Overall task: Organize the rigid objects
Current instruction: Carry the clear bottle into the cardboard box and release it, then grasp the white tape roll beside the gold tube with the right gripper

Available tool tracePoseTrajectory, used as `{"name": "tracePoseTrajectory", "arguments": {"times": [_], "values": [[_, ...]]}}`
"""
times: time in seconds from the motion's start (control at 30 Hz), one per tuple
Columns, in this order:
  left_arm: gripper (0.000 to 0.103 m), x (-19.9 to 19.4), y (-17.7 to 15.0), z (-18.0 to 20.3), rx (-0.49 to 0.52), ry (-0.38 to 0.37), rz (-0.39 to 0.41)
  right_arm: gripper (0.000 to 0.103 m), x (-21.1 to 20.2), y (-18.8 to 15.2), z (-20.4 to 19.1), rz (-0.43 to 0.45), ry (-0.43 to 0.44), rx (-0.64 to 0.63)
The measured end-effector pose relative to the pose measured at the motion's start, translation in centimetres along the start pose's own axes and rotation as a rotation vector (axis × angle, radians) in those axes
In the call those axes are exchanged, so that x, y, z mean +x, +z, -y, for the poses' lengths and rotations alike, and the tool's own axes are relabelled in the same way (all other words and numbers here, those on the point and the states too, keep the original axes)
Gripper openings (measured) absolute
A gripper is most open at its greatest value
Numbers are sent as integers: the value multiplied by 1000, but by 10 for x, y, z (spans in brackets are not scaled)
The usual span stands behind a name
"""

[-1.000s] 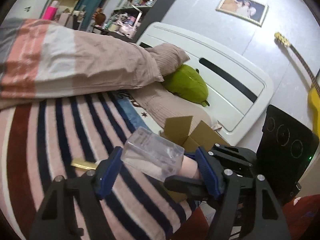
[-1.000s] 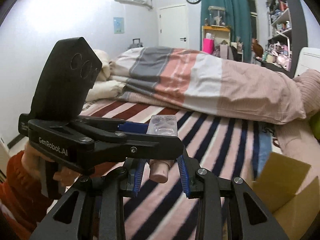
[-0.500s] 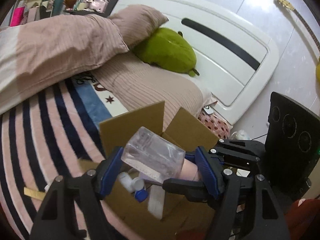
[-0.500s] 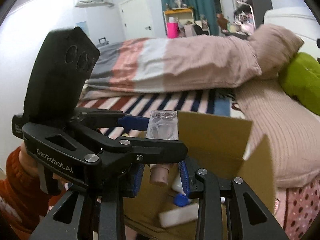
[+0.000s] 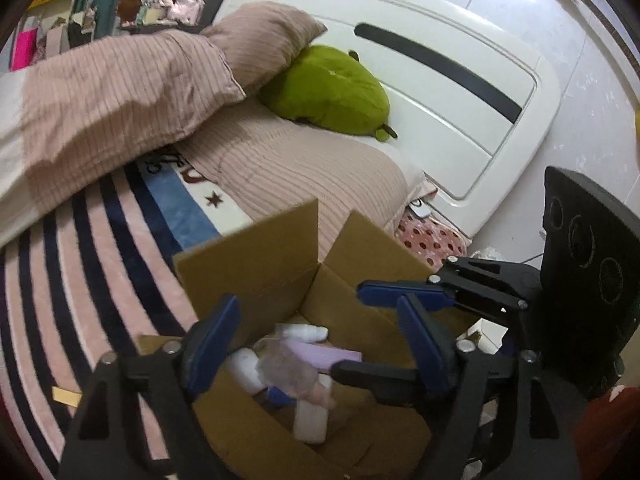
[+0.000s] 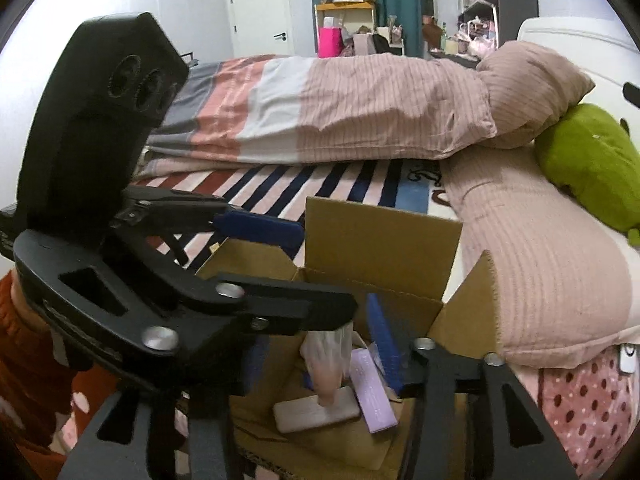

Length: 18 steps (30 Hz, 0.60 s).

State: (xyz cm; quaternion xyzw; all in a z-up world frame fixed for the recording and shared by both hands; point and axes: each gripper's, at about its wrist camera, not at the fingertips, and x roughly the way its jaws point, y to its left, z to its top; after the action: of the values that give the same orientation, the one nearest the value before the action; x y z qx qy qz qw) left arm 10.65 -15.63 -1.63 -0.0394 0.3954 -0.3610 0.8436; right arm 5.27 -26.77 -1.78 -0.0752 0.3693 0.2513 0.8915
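Note:
An open cardboard box stands on the striped bed cover. Inside lie a purple carton, white bottles and a flat pale case. A clear bottle with a pink cap, blurred, is dropping into the box, free of both grippers. My left gripper is open above the box. My right gripper is open too, its jaws crossing the left gripper's, with the bottle between and below them.
A folded striped duvet and pillows lie behind the box, a green plush by the white headboard. A gold strip lies on the cover. The bed edge and a dotted sheet are right of the box.
Both grippers moved over the box, then opened. The clear bottle they both held has left the jaws and is falling into the box.

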Motion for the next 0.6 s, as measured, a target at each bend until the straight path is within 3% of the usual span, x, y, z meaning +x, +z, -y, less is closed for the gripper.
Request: {"name": "tracePoseTrajectory", "arguments": {"times": [0.3,0.6], "values": [[84,-76,-18,-16,-3,88,115,50,-14,11,-40,6,-22,-67],[85,-160,-69,-69,-55,227,223,51,8,34,-112,-16,27,-155]]}}
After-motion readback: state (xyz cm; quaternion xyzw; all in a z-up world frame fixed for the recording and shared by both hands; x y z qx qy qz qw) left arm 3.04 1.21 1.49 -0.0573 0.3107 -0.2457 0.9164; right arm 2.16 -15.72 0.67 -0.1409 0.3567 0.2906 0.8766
